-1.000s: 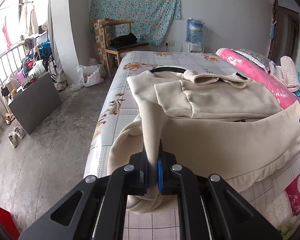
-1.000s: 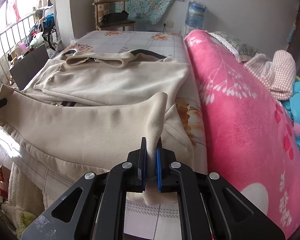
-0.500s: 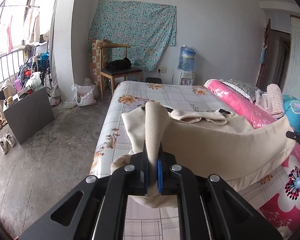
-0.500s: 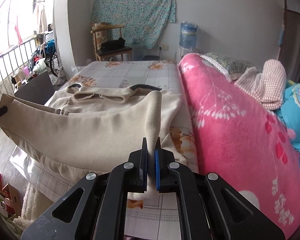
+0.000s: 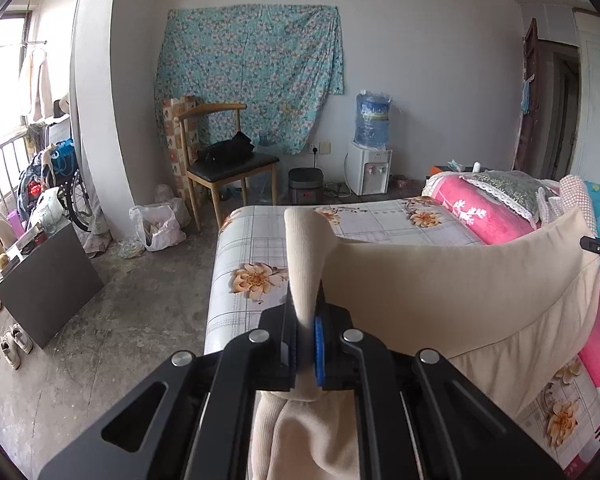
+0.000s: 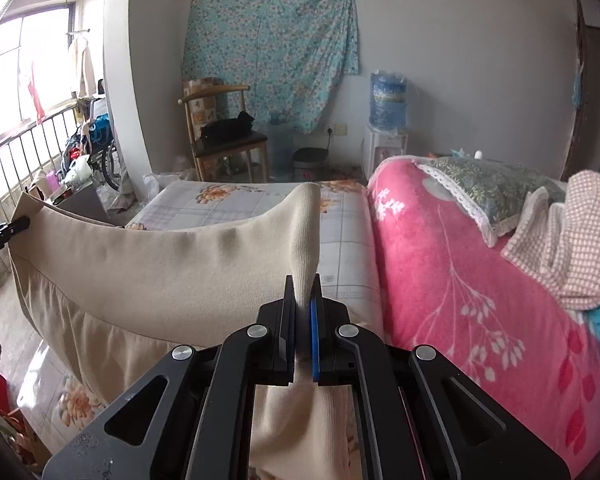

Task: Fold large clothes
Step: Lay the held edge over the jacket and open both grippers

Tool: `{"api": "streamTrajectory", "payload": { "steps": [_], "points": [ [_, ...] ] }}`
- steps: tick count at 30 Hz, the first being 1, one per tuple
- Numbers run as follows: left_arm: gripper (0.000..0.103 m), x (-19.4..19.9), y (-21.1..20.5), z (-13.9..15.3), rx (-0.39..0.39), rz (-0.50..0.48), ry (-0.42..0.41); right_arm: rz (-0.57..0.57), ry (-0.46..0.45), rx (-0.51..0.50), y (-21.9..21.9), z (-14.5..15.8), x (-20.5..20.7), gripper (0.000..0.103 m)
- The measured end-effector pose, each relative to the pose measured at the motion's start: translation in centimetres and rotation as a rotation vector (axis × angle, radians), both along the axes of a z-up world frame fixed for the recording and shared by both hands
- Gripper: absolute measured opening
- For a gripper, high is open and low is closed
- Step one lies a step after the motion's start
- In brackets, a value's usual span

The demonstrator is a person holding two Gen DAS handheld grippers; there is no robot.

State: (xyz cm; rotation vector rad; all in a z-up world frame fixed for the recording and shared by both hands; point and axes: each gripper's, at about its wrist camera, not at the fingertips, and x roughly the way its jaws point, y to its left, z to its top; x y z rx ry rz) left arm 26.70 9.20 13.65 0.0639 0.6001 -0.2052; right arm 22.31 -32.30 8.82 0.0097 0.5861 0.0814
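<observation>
- Beige garment (image 5: 452, 292) — stretched taut, raised above floral bed (image 5: 252, 240).
- Left gripper (image 5: 306, 340) — jaws pinching ribbed hem.
- Right gripper (image 6: 303, 332) clamped on opposite ribbed corner.

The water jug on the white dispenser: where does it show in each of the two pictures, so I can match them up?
Left wrist view: the water jug stands right of centre against the back wall, right of the flowered cloth.
Right wrist view: the water jug is again right of centre, at the wall beyond the pink blanket.
Shared landmark: the wooden chair, left of the jug in both.
</observation>
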Motion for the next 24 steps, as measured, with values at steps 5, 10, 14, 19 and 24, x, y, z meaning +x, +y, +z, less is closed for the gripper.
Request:
{"api": "streamTrajectory", "payload": {
  "steps": [5, 10, 14, 19, 24],
  "points": [
    [0.008, 9.3, -0.8, -5.9, -0.027, 0.008, 0.24, -0.016, 0.148, -0.014, -0.1, -5.0, 7.5, 0.004],
    [0.026, 13.5, -0.1, -12.5, -0.033, 0.114, 0.44, -0.064, 0.321, 0.002, -1.2, -10.3, 11.5, 0.018],
    [0.026, 11.9, 1.8, -11.3, -0.13, 0.165, 0.377, -0.082, 0.248, -0.01, -1.5, -8.7, 10.1, 0.03],
    [0.033, 11.5, 0.4, -10.6, -0.246, -0.023, 0.401, 0.083, 0.282, 0.051, 1.1, -8.5, 11.0, 0.04],
    [0.038, 12.7, -0.3, -14.4, -0.23, 0.023, 0.538, 0.03, 0.427, 0.084, 0.6, -12.4, 13.6, 0.036]
  ]
}}
